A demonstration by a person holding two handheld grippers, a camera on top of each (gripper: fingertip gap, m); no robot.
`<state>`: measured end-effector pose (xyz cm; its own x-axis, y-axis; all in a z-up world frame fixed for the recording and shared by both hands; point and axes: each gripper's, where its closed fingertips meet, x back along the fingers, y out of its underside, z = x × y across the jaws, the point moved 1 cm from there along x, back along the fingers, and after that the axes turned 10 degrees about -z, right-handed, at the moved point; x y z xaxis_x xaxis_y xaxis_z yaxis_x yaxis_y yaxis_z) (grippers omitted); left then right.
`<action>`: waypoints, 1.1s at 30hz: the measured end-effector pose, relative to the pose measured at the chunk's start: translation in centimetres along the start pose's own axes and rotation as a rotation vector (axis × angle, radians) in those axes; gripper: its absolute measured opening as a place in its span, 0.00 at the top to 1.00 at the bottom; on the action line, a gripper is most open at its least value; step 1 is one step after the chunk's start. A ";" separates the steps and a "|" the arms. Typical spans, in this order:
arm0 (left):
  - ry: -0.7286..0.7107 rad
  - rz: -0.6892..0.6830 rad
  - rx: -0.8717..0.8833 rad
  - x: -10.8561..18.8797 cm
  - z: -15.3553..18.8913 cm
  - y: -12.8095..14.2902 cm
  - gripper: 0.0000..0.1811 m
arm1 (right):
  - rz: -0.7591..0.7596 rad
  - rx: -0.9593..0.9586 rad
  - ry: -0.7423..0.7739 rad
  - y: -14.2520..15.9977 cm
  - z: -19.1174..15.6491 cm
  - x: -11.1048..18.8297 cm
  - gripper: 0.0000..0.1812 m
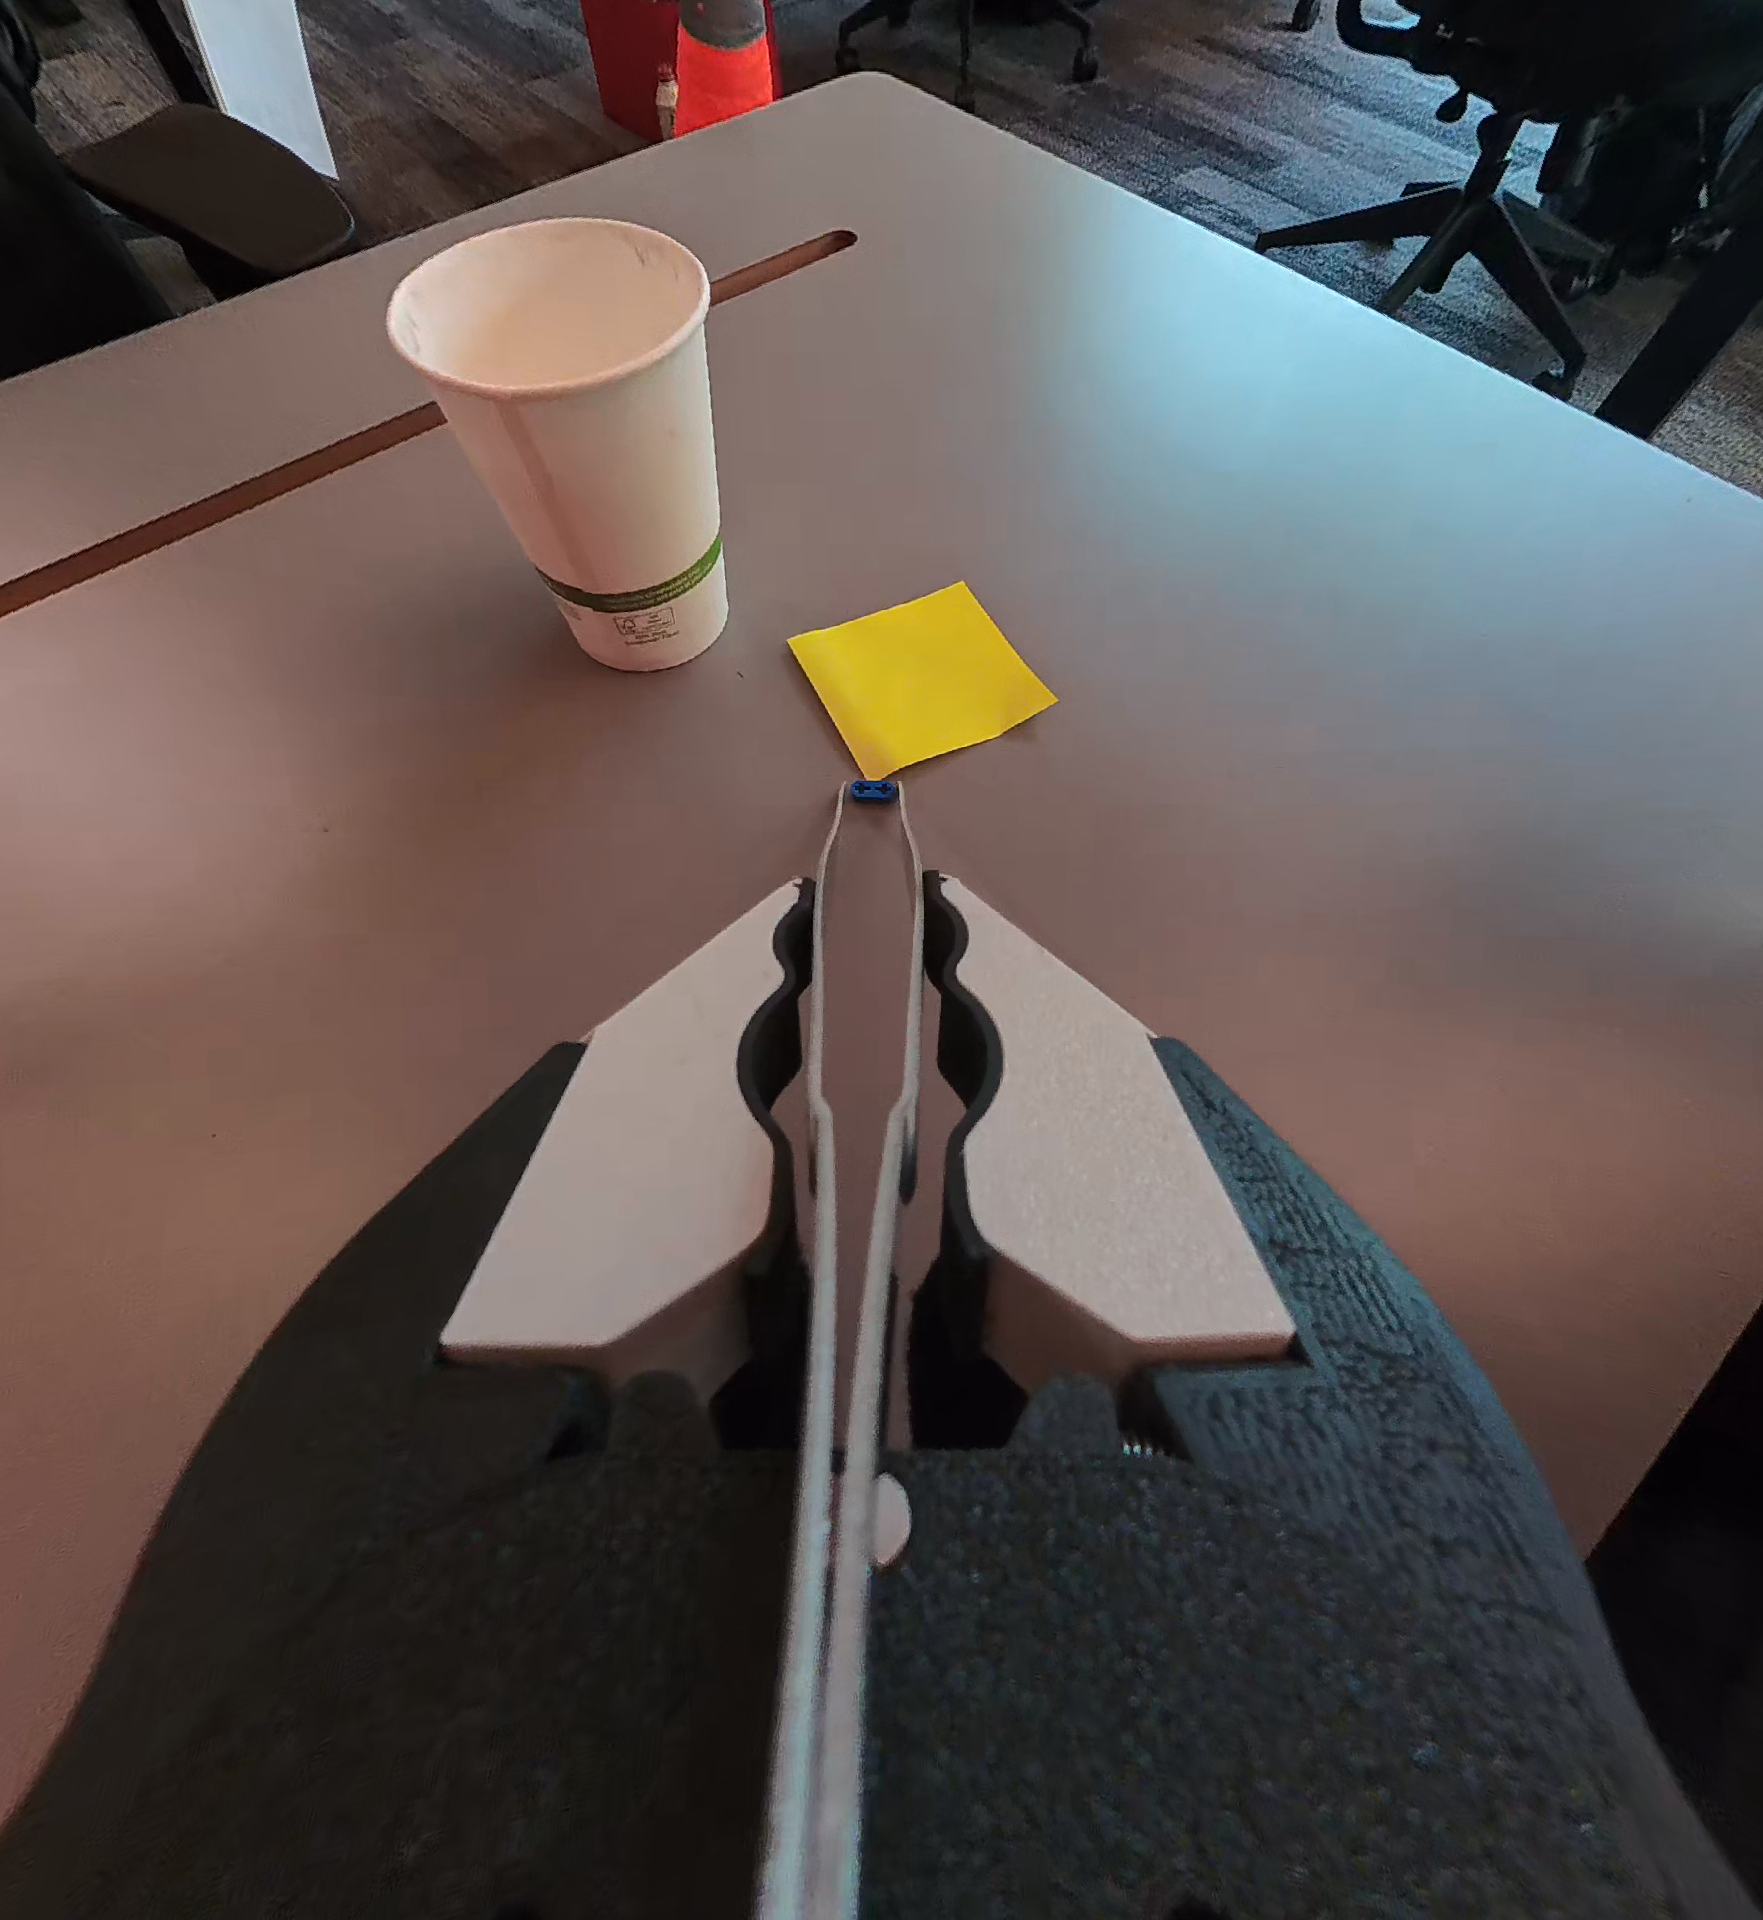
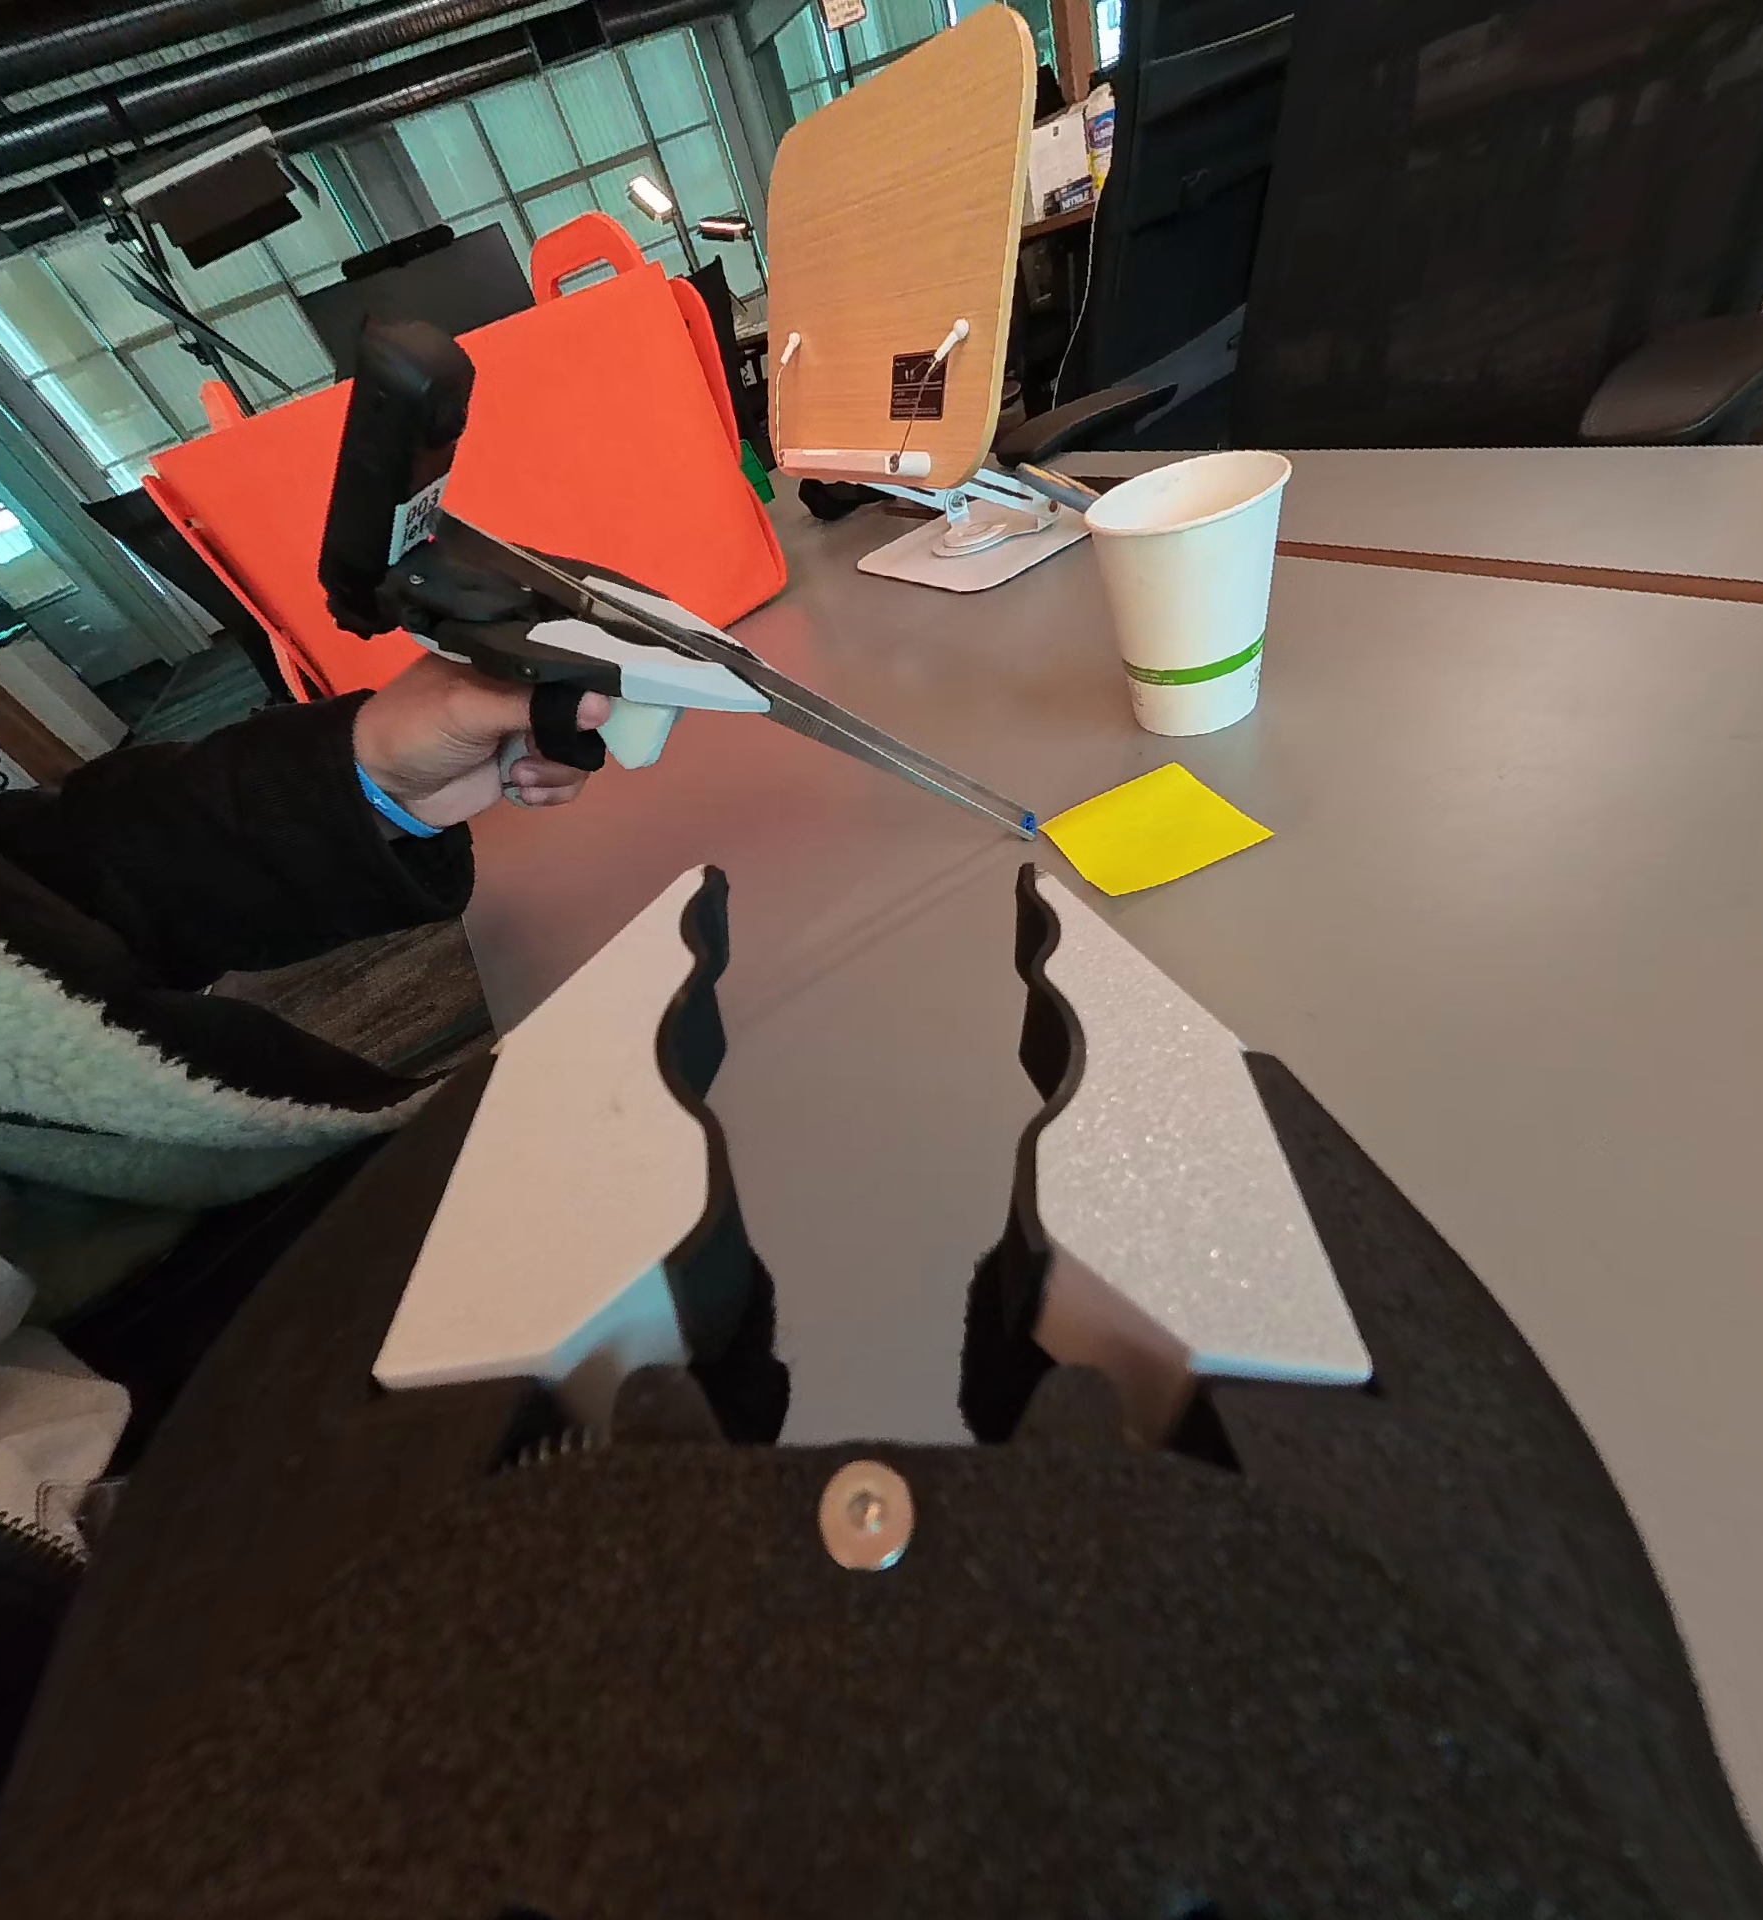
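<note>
The left gripper (image 1: pixel 869 894) was clamped on a pair of long metal tweezers (image 1: pixel 861 1039), and the tweezer tips pinched a small blue piece (image 1: pixel 873 792) just above the grey table (image 1: pixel 1376 727) — right at the near corner of a yellow sticky note (image 1: pixel 918 675). A white paper cup (image 1: pixel 586 436) with a green band stood upright nearby, apart from the note. The right gripper (image 2: pixel 872 894) hovered over the table's near edge, jaws wide and empty — an orange bag (image 2: pixel 565 499) sat behind
</note>
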<state>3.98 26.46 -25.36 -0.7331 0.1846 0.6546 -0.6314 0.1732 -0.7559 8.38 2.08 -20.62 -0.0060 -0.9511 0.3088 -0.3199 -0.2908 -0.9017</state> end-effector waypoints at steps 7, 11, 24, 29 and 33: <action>-0.009 -0.014 -0.024 0.2 0.0 -0.1 0.91 | 0.003 -0.002 0.001 0.0 0.0 0.0 0.70; -0.055 0.029 -0.049 1.7 -0.9 -2.1 0.91 | 0.004 -0.003 0.002 -0.1 0.1 0.1 0.70; -0.039 0.008 -0.208 3.2 -6.0 -15.3 0.91 | 0.012 -0.012 -0.004 -0.1 0.0 0.2 0.70; -0.025 -0.192 -0.306 -1.2 -8.1 -17.2 0.91 | 0.013 -0.023 -0.008 -0.1 0.3 0.2 0.70; 0.036 -0.357 -0.342 -5.1 -8.8 -16.2 0.91 | 0.019 -0.035 -0.012 -0.2 0.4 0.3 0.70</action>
<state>20.17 31.27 -16.33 -0.4728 0.0879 0.8768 -0.7182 0.5380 -0.4412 8.86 1.78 -20.48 -0.0008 -0.9578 0.2873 -0.3531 -0.2685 -0.8962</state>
